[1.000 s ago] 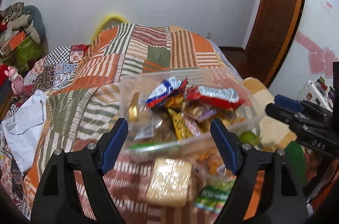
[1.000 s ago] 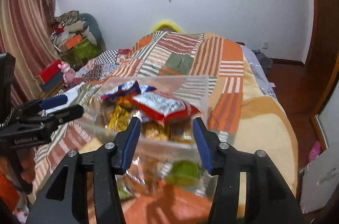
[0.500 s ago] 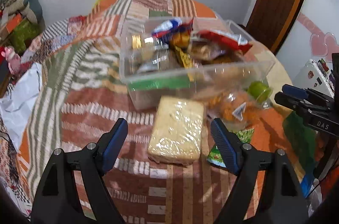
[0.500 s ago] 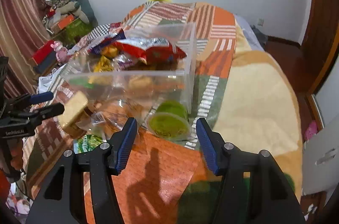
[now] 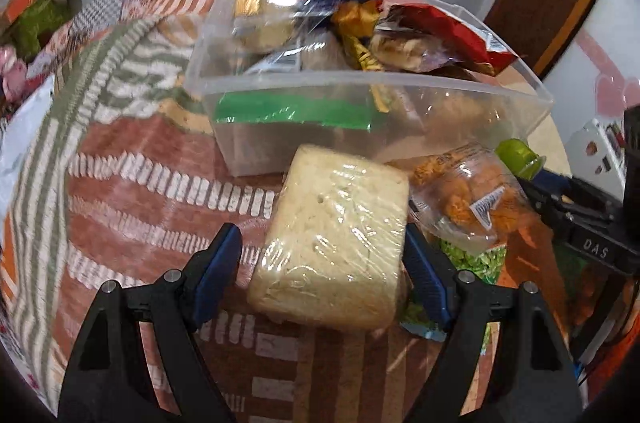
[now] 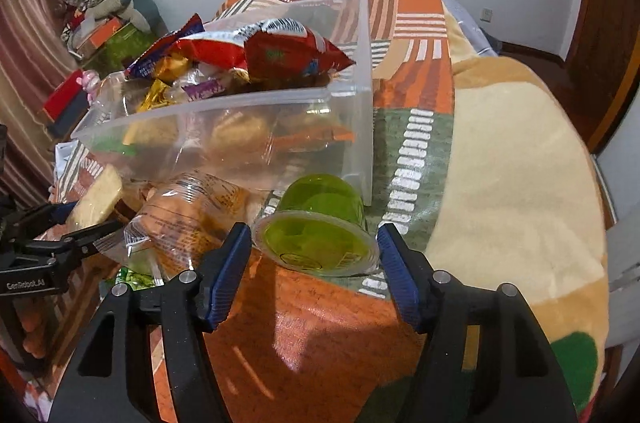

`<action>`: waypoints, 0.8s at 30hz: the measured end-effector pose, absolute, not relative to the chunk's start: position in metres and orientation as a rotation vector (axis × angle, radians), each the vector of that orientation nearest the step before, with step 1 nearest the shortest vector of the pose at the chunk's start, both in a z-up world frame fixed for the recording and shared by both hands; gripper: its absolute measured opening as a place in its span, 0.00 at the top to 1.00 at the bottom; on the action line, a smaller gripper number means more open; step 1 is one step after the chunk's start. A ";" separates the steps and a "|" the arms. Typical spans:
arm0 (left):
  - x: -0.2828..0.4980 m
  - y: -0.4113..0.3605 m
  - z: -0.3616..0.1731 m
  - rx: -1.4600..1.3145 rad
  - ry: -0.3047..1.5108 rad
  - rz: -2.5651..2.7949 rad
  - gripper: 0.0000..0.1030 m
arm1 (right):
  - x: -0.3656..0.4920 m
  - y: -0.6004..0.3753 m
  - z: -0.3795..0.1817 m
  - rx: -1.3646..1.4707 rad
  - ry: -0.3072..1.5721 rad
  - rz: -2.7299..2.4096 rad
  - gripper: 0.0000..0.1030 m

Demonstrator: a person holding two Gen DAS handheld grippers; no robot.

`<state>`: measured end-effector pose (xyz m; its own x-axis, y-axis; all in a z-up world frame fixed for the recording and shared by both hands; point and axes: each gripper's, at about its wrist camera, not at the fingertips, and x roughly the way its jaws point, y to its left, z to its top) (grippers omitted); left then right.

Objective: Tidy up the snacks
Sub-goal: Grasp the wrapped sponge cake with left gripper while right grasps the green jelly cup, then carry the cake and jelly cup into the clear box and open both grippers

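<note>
We judge the job well along: the clear bin, sitting on the bed beyond both claws, is already heaped with packets, a red bag on top. Left outside are at least four things, all lying between the claws and the bin's near wall.

Our left claw stands wide, astride the wrapped bread block; the right-side pad sits at the block's edge, though whether it touches we cannot tell, and the left-side pad is clearly apart from it, so nothing is gripped. Just to this claw's right lie a clear bag of orange snacks and, half under it, a green packet.

Our right claw has its jaws opening, with the green jelly cup lying on its side between them, pads clear of it.

The left wrist view alone shows the bread's full face and a green packet low inside the bin. The right wrist view alone shows the cup's sealed lid facing us and the bare bed to that claw's right.
</note>
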<state>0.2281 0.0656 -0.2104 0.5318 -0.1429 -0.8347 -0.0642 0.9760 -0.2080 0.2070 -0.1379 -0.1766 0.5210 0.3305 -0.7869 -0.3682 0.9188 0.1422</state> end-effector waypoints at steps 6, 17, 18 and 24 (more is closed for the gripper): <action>0.223 0.062 -0.208 -0.208 0.985 -0.046 0.42 | 0.199 -0.145 -0.174 -0.011 0.928 0.441 0.47; 0.195 0.061 -0.183 -0.183 0.935 -0.059 0.46 | 0.177 -0.155 -0.158 -0.002 0.888 0.474 0.49; 0.193 0.062 -0.179 -0.182 0.928 -0.059 0.46 | 0.175 -0.156 -0.156 -0.002 0.881 0.474 0.49; 0.179 0.059 -0.154 -0.178 0.874 -0.072 0.46 | 0.167 -0.157 -0.133 -0.015 0.811 0.484 0.49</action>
